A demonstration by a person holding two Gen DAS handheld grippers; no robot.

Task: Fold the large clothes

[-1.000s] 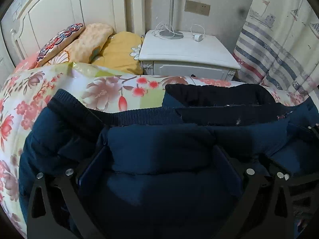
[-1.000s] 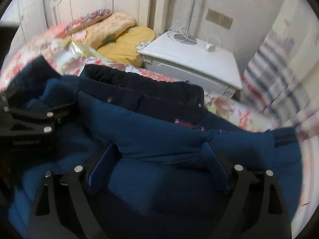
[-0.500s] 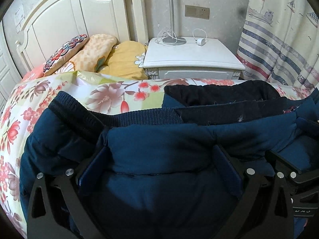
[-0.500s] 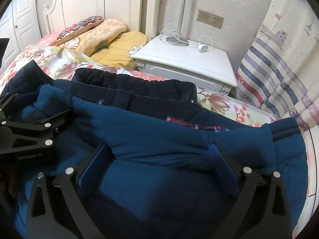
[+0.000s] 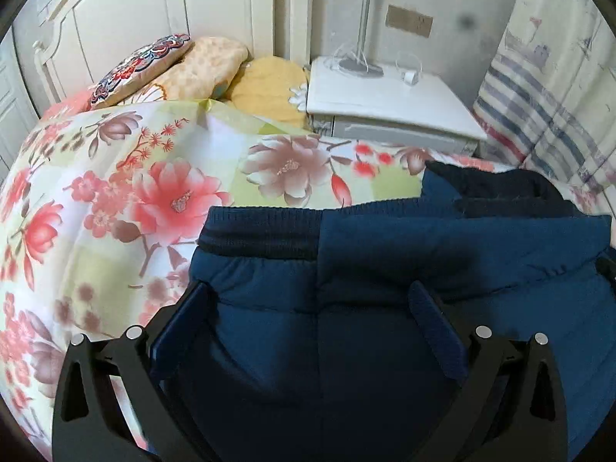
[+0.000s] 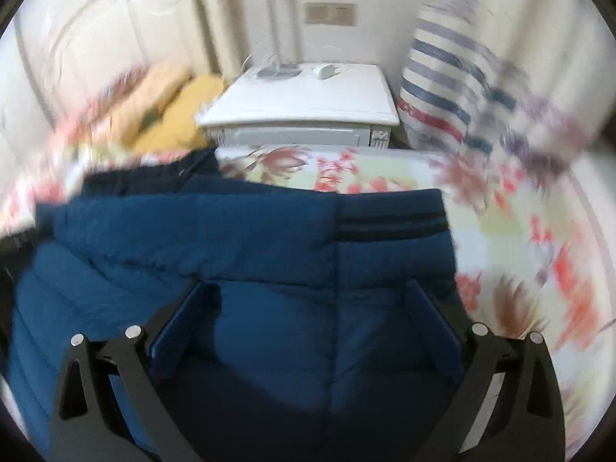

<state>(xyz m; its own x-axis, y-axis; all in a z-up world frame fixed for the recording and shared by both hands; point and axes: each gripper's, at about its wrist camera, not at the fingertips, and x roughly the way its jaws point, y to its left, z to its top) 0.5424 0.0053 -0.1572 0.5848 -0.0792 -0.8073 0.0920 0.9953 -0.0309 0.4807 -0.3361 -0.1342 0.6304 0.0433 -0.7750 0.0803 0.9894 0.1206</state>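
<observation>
A blue padded jacket (image 5: 385, 250) lies folded across the floral bedspread (image 5: 115, 211), its ribbed band (image 5: 261, 235) toward the pillows and a dark lining (image 5: 500, 188) showing at the back. My left gripper (image 5: 308, 292) hangs open over the jacket's left end, pads wide apart with the fabric lying below and between them. In the blurred right wrist view my right gripper (image 6: 308, 288) is open just as wide over the jacket's (image 6: 231, 238) right end, close to a striped ribbed band (image 6: 392, 223).
A white nightstand (image 5: 385, 96) with a lamp base and a charger stands beyond the bed. Yellow and patterned pillows (image 5: 265, 88) lean on the white headboard (image 5: 115, 19). A striped curtain (image 5: 539, 96) hangs at the right. Bedspread (image 6: 519, 250) shows right of the jacket.
The two grippers have drawn apart: the left slid toward the jacket's left end, the right swung to its right end and rolled. Neither gripper appears in the other's view now.
</observation>
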